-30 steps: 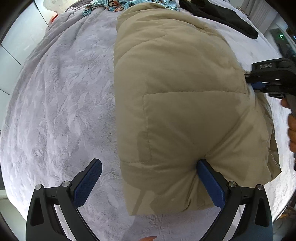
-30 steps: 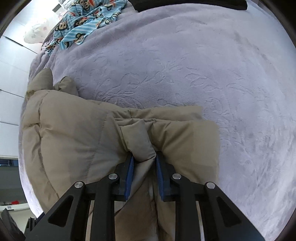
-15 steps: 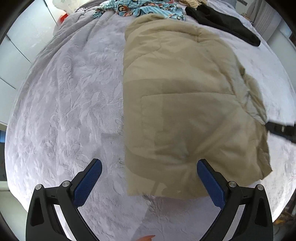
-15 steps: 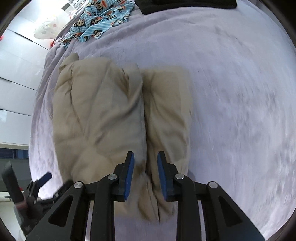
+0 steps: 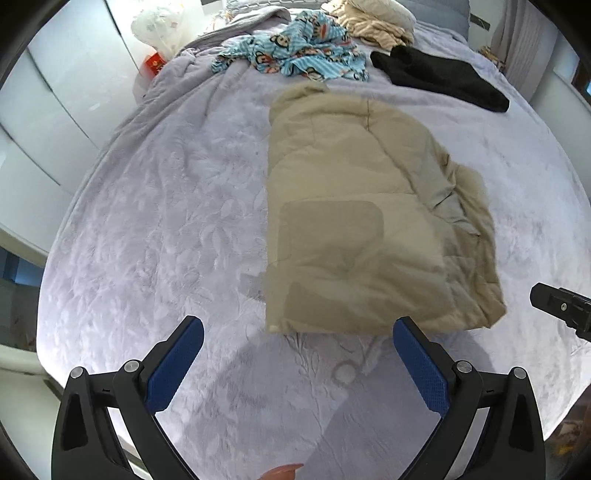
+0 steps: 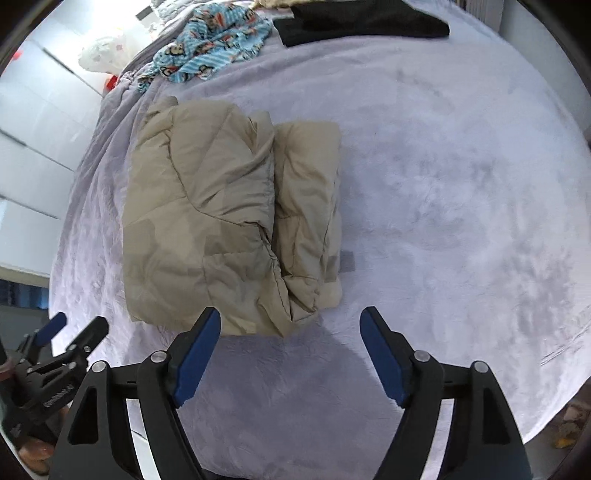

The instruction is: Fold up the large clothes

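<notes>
Both grippers have lifted off the jacket (image 5: 354, 236); right gripper (image 6: 290, 350) has just opened, empty; left gripper (image 5: 295, 363) gapes. No legible writing.

Lilac bedspread (image 5: 155, 229), white wardrobe (image 5: 55, 110), plastic bag (image 5: 159, 26).

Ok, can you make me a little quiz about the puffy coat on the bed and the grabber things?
1. True or false: the right gripper is squeezing the beige puffy coat.
2. Which lies farther up the bed than the coat? A) the blue monkey-print cloth B) a red shoe C) a book
3. Fill in: the left gripper has its jaws ____.

Key
1. False. Its jaws have just been opening and nothing is between them; the coat lies folded on the bed.
2. A. The black garment is up there too.
3. Open, with only the bed cover between them.
</notes>
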The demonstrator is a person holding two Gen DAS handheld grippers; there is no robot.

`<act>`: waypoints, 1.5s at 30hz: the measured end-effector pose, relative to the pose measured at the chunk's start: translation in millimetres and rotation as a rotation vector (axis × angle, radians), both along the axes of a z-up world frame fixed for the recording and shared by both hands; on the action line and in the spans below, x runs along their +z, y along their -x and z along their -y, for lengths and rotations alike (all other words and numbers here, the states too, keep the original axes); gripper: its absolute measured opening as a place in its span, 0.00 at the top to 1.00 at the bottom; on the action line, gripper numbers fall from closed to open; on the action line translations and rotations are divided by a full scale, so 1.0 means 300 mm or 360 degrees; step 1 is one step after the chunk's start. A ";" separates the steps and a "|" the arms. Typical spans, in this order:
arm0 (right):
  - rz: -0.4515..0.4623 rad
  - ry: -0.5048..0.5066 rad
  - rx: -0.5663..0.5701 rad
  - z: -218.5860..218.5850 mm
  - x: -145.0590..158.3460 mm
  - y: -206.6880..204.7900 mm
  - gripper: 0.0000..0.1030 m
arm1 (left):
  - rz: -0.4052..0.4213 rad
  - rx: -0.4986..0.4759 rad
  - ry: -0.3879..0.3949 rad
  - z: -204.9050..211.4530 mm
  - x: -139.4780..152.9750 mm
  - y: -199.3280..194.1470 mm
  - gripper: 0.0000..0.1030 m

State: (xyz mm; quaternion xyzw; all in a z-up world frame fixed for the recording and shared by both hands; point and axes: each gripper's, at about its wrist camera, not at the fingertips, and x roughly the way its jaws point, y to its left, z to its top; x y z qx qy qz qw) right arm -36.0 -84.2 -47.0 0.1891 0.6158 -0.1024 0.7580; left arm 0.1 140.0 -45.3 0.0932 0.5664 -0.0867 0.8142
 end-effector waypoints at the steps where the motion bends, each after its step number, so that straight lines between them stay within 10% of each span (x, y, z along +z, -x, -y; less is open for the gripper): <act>1: 0.0005 0.0005 0.0014 -0.003 0.020 0.003 0.17 | 0.0008 0.0010 0.0005 -0.003 0.015 0.010 0.00; 7: 0.0167 0.0098 0.0087 -0.045 0.160 0.019 0.00 | 0.0111 0.0060 0.0029 -0.018 0.117 0.058 0.00; 21: 0.0312 0.0172 -0.0007 -0.080 0.334 0.075 0.00 | 0.0269 0.0079 0.0105 -0.069 0.309 0.126 0.00; 45: 0.0324 0.0284 0.0078 -0.126 0.387 0.075 0.00 | 0.0284 0.0117 0.0116 -0.076 0.328 0.142 0.00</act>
